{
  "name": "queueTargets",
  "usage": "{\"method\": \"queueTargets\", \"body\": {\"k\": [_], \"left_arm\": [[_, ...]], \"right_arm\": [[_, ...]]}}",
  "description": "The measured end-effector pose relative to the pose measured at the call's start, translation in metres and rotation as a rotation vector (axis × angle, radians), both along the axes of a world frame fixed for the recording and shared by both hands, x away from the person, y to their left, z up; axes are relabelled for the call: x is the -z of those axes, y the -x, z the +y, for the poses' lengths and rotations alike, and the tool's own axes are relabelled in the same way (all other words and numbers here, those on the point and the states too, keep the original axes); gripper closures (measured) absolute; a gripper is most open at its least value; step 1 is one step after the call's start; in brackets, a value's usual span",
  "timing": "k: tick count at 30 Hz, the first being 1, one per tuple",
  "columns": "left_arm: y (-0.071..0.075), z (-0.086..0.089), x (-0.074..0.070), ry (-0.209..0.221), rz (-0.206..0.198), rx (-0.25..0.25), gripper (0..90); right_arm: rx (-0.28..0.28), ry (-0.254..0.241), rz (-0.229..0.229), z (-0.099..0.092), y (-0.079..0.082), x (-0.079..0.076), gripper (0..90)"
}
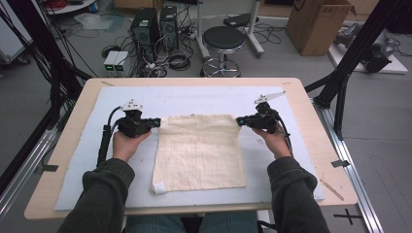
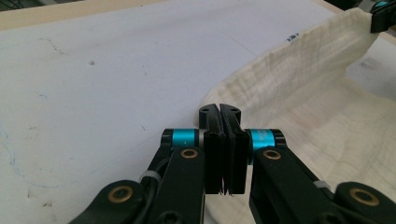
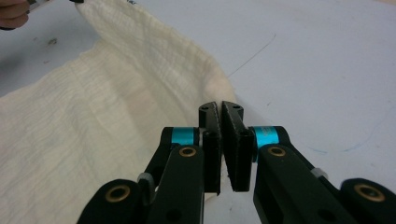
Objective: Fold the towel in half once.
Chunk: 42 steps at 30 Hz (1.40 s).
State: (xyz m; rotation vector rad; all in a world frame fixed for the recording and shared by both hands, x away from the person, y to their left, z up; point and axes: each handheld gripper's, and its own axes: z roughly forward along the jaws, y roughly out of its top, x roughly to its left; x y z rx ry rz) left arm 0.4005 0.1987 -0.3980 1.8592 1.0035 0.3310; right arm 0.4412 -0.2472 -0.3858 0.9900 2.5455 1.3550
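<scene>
The cream cloth [image 1: 200,153] lies spread on the white mat [image 1: 77,160] between the claws. The left claw [image 1: 156,121] pinches its far left corner and the right claw [image 1: 239,120] its far right corner, raising that far edge slightly off the table [image 1: 46,194].

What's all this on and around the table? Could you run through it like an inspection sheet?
Surface: wooden table under a white mat with faint pen marks.
Job's things: cream cloth, far edge lifted at both corners, white tag at near left corner.
Clutter: nothing seen.
Grippers: left gripper and right gripper each shut on a far corner.
Cables: one trails from each gripper; tangle on the floor.
Surroundings: stool, computer towers, cardboard box.
</scene>
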Motion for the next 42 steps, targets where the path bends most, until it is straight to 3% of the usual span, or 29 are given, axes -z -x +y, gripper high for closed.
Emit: {"method": "queueTargets", "body": {"k": [20, 27, 32, 42], "left_arm": [[0.023, 0.005, -0.005, 0.016, -0.023, 0.044, 87.9], [0.03, 0.006, -0.009, 0.002, -0.031, 0.067, 87.9], [0.036, 0.009, -0.006, 0.002, -0.031, 0.071, 87.9], [0.05, 0.008, -0.006, -0.008, -0.044, 0.104, 87.9]], "right_arm": [[-0.058, -0.008, -0.007, 0.002, 0.018, -0.008, 86.3], [-0.075, -0.007, -0.015, 0.001, 0.024, -0.011, 86.3], [-0.074, -0.027, -0.022, -0.004, 0.03, -0.005, 86.3], [-0.1, -0.018, -0.015, -0.003, 0.044, 0.002, 86.3]]}}
